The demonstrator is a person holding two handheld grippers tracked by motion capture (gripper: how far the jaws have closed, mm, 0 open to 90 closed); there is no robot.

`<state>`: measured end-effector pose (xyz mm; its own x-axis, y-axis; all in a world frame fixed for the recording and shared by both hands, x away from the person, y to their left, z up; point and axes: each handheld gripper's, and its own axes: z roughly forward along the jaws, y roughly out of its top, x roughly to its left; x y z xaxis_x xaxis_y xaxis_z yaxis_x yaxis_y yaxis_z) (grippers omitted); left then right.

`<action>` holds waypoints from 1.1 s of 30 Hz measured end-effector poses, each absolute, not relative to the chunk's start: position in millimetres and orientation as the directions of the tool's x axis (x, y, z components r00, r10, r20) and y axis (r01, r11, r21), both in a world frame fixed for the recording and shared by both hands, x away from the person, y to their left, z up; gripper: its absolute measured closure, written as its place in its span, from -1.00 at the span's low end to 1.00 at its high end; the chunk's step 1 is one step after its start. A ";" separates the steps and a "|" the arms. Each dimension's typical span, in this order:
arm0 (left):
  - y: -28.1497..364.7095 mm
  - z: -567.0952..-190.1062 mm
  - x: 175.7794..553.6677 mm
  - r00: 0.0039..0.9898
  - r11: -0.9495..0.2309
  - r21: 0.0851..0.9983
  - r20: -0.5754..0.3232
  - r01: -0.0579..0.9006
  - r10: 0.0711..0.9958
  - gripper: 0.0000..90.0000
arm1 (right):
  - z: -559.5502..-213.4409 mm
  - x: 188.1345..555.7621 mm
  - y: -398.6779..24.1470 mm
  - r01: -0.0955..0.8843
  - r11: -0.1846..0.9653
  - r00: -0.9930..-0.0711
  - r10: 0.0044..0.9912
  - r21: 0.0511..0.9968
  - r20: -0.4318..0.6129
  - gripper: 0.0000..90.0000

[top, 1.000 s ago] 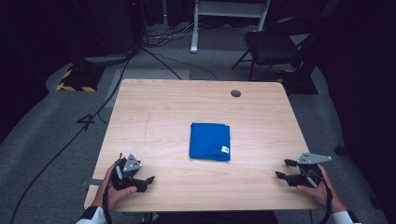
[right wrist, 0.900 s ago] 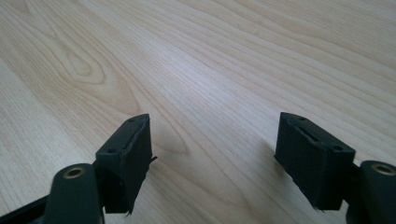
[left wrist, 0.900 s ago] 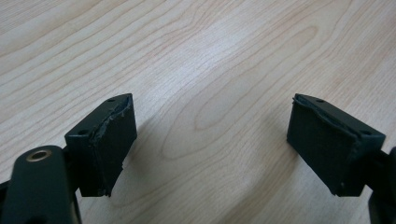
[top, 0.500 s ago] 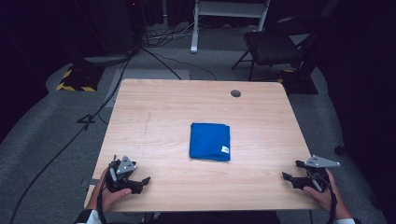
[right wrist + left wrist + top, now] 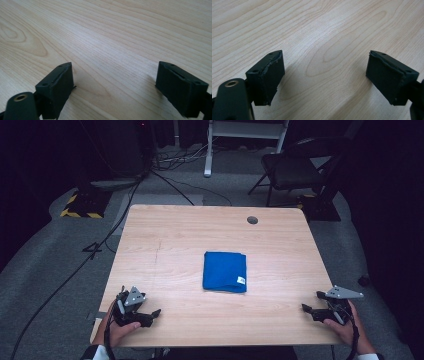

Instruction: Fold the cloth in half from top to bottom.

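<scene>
A folded blue cloth (image 5: 225,271) with a small white tag lies flat in the middle of the wooden table (image 5: 165,250). My left gripper (image 5: 152,316) rests low at the near left corner, well apart from the cloth. Its jaws stand open over bare wood in the left gripper view (image 5: 325,56). Over at the near right corner, my right gripper (image 5: 306,310) points inward toward the table's middle. Its jaws have just been opening, and they now stand wide with nothing between them in the right gripper view (image 5: 115,65).
A round cable hole (image 5: 252,220) sits near the table's far edge. Beyond the table stand a dark chair (image 5: 295,167) and a white stand base (image 5: 207,150), with cables across the grey floor (image 5: 75,270).
My right gripper has drifted slightly toward the near right corner of the table. The cloth and my left gripper have stayed where they were.
</scene>
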<state>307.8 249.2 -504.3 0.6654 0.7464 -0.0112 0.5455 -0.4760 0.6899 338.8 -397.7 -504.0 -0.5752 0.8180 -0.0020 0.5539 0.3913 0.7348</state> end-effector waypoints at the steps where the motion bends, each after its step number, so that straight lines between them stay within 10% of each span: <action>1: 249.1 -504.4 307.8 0.665 -0.476 0.690 -0.011 0.546 0.747 -0.65 | -504.0 339.0 -397.7 0.553 0.392 -0.576 0.817 0.735 -0.002 -0.68; 33: 250.2 -504.6 307.5 0.664 -0.470 0.691 -0.020 0.550 0.748 -0.65 | -503.8 338.2 -398.2 0.553 0.389 -0.570 0.822 0.736 -0.006 -0.66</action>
